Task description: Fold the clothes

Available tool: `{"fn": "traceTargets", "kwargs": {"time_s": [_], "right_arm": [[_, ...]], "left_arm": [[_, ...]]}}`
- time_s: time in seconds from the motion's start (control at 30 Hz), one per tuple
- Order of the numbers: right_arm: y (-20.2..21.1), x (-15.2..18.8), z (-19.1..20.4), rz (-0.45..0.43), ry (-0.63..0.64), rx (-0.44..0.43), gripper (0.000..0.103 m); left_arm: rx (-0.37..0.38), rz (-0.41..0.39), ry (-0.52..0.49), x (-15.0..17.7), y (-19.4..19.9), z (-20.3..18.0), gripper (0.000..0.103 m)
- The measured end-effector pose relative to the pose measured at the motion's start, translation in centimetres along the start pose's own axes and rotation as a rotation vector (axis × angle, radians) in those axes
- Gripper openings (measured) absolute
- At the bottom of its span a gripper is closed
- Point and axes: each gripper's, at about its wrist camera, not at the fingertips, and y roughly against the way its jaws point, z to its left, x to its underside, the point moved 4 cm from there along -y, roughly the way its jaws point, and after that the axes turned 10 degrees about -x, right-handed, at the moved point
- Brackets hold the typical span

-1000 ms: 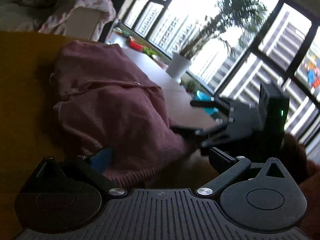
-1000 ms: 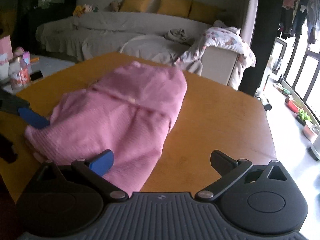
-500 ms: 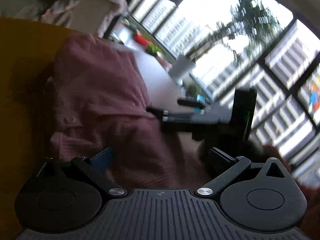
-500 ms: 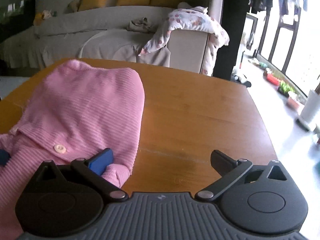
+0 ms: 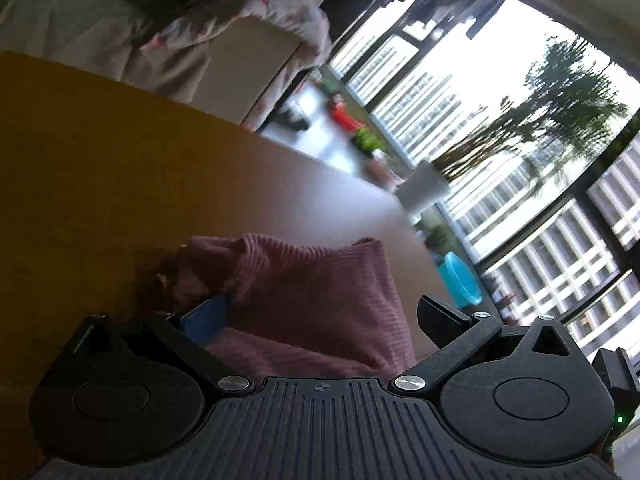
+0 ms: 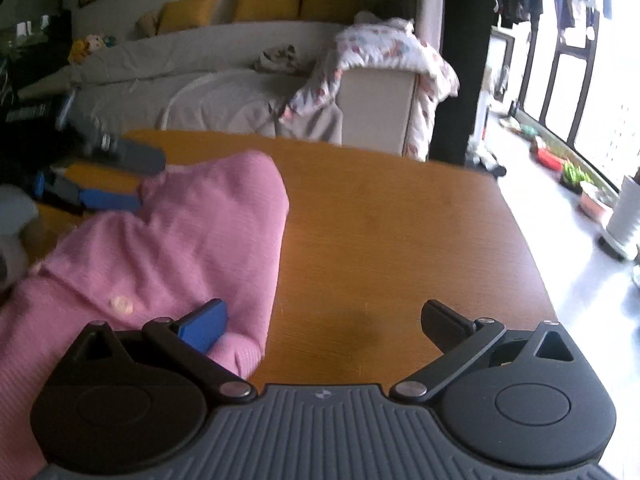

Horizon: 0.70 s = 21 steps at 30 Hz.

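A pink ribbed garment with buttons [image 6: 192, 240] lies folded on the wooden table [image 6: 400, 240]. It also shows in the left wrist view [image 5: 320, 300], bunched right between the fingers. My left gripper [image 5: 320, 320] is open, its jaws wide apart around the cloth's far end. It shows in the right wrist view [image 6: 120, 180] at the garment's far left edge, fingers apart. My right gripper [image 6: 320, 320] is open at the garment's near right edge, with its blue left pad [image 6: 204, 324] against the cloth.
A grey sofa [image 6: 200, 72] with yellow cushions and a patterned blanket [image 6: 380, 52] stands beyond the table's far edge. Large windows, a white plant pot [image 6: 624, 216] and floor clutter lie to the right. The table's right half is bare wood.
My left gripper has moved along the garment to its far end, so much less cloth shows. My right gripper has moved forward and left against the garment's right edge. Both stayed open.
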Motion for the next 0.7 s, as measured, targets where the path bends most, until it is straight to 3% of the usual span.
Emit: {"fn": "traceTargets", "kwargs": {"time_s": [0.17,0.23,0.37,0.57,0.7], "right_arm": [[-2.4,-4.3,-2.1,-0.046,-0.06,0.025,0.103],[-4.2,-5.1,-2.8,-0.007,-0.117,-0.016,0.103],[-7.3,-4.0,-2.5,0.066,-0.108,0.005,0.103],[-5.1,-3.1,-2.4,0.052,-0.063,0.042,0.103],[-0.7,-1.5,-0.9,0.018,-0.035,-0.055,0.103]], "left_arm": [[-0.023,-0.003,-0.095,0.9,0.5,-0.5,0.103],[-0.028,-0.007,-0.113,0.9,0.7,-0.9,0.103],[-0.014,-0.016,-0.111,1.4,0.9,-0.8,0.103],[0.015,-0.02,-0.095,1.4,0.4,-0.4,0.103],[0.038,-0.021,-0.099,1.7,0.8,-0.4,0.103]]}}
